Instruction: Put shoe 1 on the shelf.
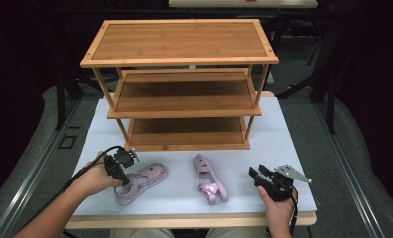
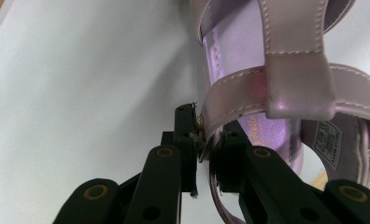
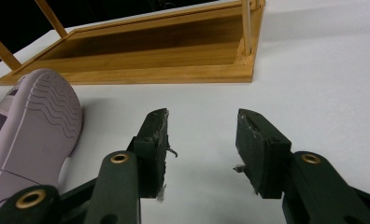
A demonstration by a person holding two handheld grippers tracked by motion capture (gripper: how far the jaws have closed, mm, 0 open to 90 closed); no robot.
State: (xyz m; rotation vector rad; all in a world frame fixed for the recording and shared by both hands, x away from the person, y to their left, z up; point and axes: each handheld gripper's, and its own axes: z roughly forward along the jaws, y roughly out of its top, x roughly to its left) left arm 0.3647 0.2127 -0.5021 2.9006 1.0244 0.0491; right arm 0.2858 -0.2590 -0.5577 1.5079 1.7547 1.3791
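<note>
A pale surface point(image 1: 284, 144) with a wooden front edge stands on grey floor point(image 1: 35, 139); the room behind lies dark, crossed by black frame legs point(image 1: 60, 99).

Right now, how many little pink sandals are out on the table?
2. One sandal lies at the table's front left, its strap pinched by the left gripper. The other sandal lies on its side near the front centre, untouched.
</note>
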